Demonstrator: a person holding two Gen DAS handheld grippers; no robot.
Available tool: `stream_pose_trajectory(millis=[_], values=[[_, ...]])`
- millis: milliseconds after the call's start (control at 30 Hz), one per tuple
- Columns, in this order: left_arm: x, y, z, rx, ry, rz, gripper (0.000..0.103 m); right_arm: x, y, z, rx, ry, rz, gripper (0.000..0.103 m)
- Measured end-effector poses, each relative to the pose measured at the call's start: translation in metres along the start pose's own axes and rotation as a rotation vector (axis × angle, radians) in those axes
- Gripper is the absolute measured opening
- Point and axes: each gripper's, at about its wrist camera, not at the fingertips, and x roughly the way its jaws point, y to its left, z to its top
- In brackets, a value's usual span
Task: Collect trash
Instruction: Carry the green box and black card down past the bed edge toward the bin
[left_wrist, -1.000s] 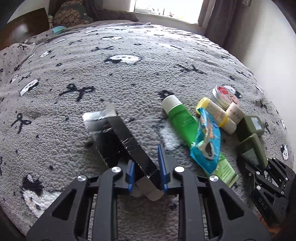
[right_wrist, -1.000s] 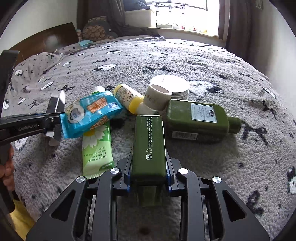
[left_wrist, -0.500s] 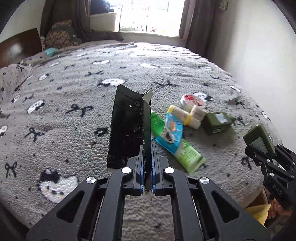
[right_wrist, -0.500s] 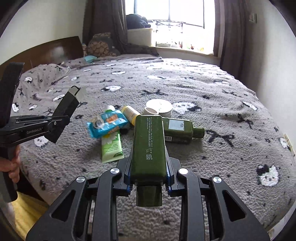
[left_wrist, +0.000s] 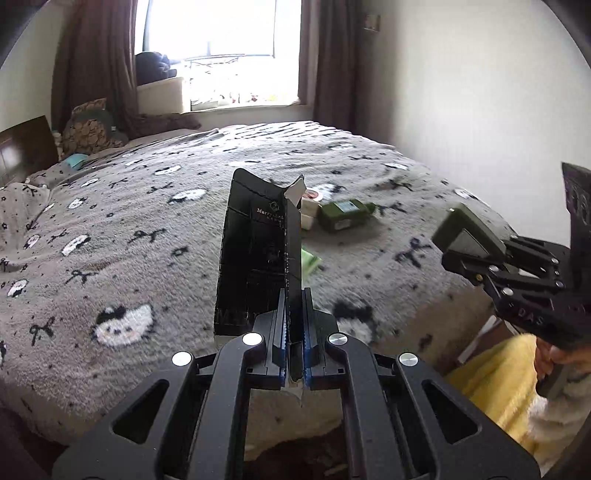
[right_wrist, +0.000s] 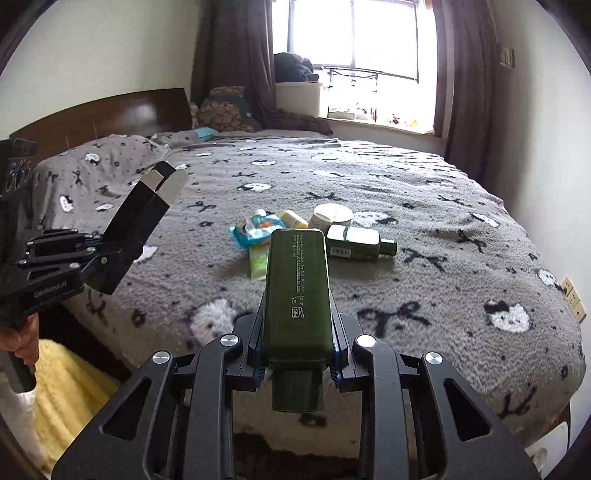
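Where both lay on the bed (right_wrist: 443, 229), left gripper (left_wrist: 294, 325) now lifts its pinched black carton (left_wrist: 255, 251) (right gripper (right_wrist: 297, 354) clamps the green bottle (right_wrist: 297, 288)).

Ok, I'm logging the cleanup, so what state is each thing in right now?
Left gripper: shut on the black carton, off the bed.
Black carton: flattened, held up.
Right gripper: shut on a green bottle.
Green bottle: held, cap toward the camera.
Second green bottle: lying on the bed.
Blue packet: lying on the green tube.
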Motion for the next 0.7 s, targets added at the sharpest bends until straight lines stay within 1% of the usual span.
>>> stream_pose_trajectory(millis=[100, 200, 267, 500, 600, 700], values=[[-0.008, -0.013, -0.022, 0.016, 0.019, -0.027, 0.005, -0.008, 0.005, -0.017, -0.005, 0.013, -0.001, 0.027], [-0.006, -0.022, -0.044, 0.011, 0.065, -0.065, 0.005, -0.009, 0.008, -0.036, 0.005, 0.043, -0.011, 0.027], [-0.004, -0.027, -0.06, 0.002, 0.098, -0.083, 0.005, -0.006, 0.008, -0.049, 0.034, 0.076, 0.007, 0.027], [0.02, -0.04, -0.119, -0.056, 0.266, -0.164, 0.005, 0.012, 0.015, -0.099, 0.11, 0.223, 0.058, 0.027], [0.033, -0.043, -0.141, -0.064, 0.319, -0.18, 0.005, 0.019, 0.02, -0.118, 0.114, 0.273, 0.06, 0.027], [0.048, -0.044, -0.16, -0.049, 0.348, -0.154, 0.005, 0.027, 0.026, -0.133, 0.115, 0.324, 0.067, 0.027]])
